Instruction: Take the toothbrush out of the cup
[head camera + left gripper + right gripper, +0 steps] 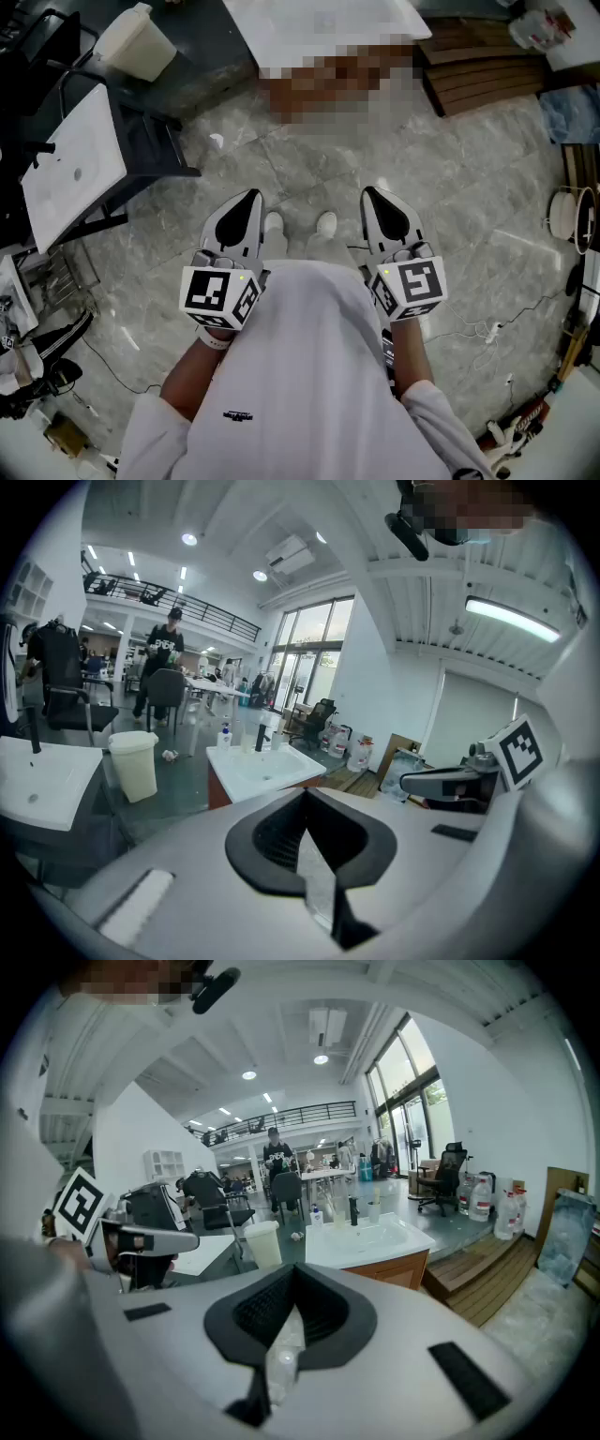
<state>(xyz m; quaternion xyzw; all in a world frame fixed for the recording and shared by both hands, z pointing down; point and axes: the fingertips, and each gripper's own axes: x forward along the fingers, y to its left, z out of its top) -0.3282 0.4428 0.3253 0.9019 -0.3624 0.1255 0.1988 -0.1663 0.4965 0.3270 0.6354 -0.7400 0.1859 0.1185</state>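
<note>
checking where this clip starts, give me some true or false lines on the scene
The left tongs and the right tongs are both shut. True.
The left tongs hold something. False: they are empty.
In the head view, a white bin stands left of the sink. True.
Both tongs hang over the sink. False: they hang over bare floor, short of it.

Grey marbled floor (309, 159), cream bin (136, 42) at upper left, white shirt (309, 375); left gripper (251, 195) and right gripper (369, 191) are white with black fingers (239, 220) and black-and-white square-marked cubes (220, 295).
</note>
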